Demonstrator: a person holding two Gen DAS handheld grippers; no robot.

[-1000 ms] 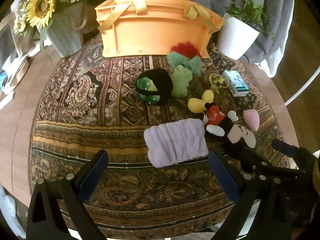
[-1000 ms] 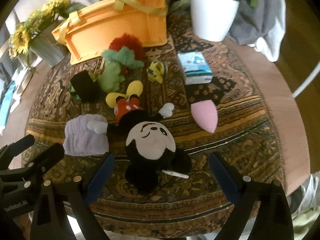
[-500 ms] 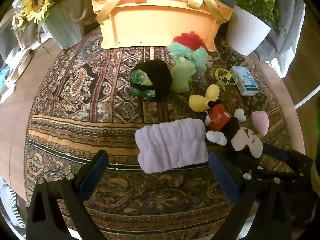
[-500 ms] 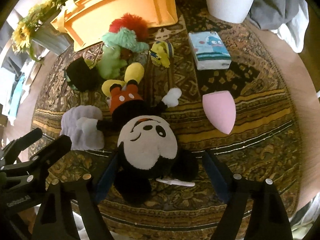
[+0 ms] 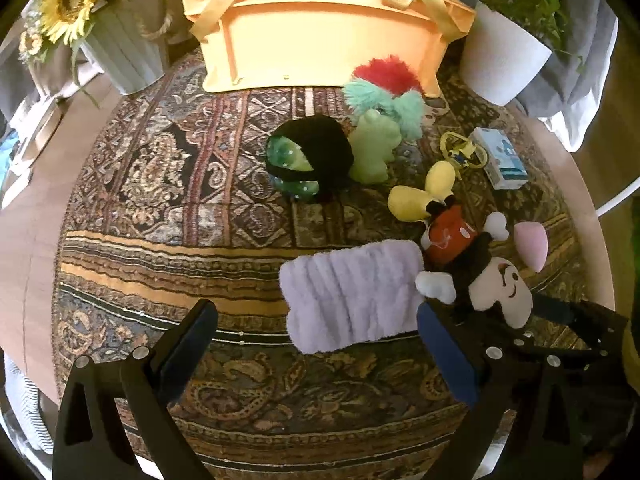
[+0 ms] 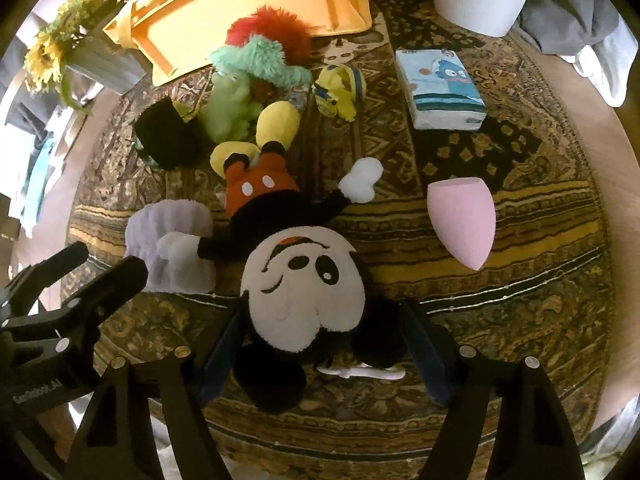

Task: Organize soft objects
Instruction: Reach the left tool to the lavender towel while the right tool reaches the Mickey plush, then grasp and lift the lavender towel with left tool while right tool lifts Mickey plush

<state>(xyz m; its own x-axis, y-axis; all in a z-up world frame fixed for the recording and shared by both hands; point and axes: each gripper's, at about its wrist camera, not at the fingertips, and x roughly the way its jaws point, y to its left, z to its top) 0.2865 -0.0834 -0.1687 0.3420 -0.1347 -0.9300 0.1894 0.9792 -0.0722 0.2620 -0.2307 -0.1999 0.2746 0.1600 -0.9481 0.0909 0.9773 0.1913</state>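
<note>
Orange storage bin [image 5: 320, 36] waits at the far edge of the patterned cloth [image 5: 160, 184]; I bring my right gripper [image 6: 320, 356], jaws spread, astride the Mickey plush [image 6: 304, 292] near the front edge. Light and squashy, its head should grip best. Left gripper [image 5: 316, 344] hangs spread by the lilac towel [image 5: 352, 296].

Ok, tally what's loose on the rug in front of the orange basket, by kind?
Plush toys: 3 — Mickey plush, green plush, black-and-green plush
Lilac towel: 1
Pink sponge: 1
Yellow keychain toy: 1
Tissue pack: 1
Total: 7
</note>
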